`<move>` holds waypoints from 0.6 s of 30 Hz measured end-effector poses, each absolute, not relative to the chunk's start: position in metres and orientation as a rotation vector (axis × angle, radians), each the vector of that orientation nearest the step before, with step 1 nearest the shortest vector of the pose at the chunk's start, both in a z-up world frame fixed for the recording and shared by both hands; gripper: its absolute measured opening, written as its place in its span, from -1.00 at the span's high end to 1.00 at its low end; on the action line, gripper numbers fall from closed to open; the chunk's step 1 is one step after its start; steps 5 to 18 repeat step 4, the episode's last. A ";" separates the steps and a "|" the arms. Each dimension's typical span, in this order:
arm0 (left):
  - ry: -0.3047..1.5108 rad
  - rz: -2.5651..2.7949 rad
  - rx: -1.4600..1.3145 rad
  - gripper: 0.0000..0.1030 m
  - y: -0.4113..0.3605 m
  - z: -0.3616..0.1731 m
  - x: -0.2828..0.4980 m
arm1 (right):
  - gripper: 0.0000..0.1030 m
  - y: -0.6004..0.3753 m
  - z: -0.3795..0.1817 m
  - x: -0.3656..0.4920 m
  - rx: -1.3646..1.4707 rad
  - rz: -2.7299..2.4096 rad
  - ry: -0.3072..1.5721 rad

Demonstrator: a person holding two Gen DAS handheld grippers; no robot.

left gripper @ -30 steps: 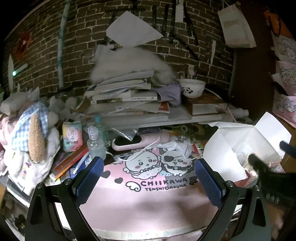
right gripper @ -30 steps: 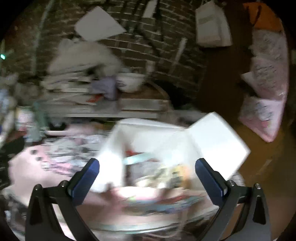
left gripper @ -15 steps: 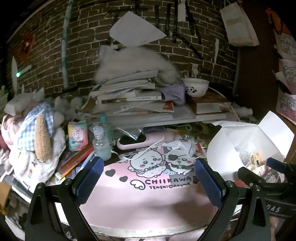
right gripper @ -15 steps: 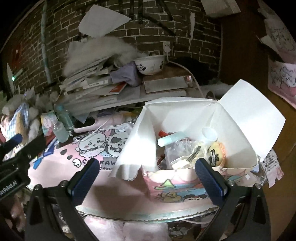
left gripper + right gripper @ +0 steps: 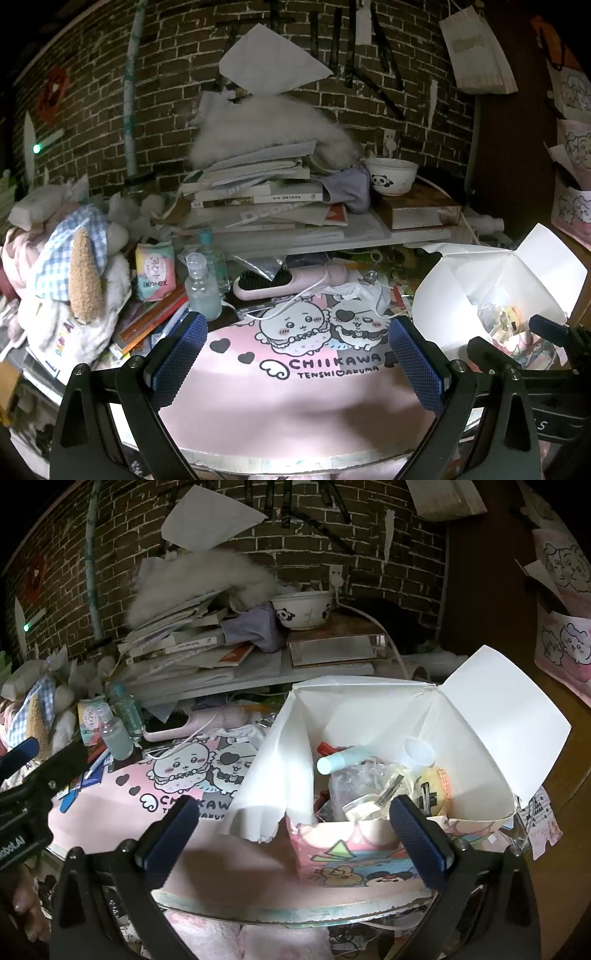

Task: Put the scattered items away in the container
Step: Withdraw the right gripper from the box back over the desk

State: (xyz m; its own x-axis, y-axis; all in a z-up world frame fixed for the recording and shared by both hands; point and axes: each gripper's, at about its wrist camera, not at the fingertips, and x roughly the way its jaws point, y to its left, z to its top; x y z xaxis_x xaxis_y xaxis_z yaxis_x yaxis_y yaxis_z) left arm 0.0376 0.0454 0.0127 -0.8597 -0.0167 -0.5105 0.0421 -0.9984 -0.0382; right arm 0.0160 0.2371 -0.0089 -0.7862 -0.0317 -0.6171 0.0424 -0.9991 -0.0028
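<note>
My left tongs (image 5: 295,354) and right tongs (image 5: 293,832): both released (empty), above table's (image 5: 295,413) near edge, box (image 5: 498,716) at right.

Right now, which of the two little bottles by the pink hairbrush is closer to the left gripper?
The clear bottle with the clear cap is closer to the left gripper. The teal-capped bottle stands just behind it, farther back beside the pink hairbrush.

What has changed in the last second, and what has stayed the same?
The right hand-held gripper was swinging fast one second ago, its view blurred; now it rests steady, open and empty, in front of the white box. In the left view it has drawn back to the right edge. The left hand-held gripper shifted only slightly and remains open. The hairbrush and clear bottle have not moved.
</note>
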 end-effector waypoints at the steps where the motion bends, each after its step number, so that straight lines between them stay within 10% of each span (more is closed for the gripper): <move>1: 0.075 -2.999 0.823 -0.91 0.045 0.013 0.038 | -1.00 0.237 -0.009 0.016 1.013 -2.932 0.029; 18: 0.079 -2.999 0.822 -0.91 0.045 0.013 0.038 | -1.00 0.236 -0.009 0.016 1.011 -2.931 0.031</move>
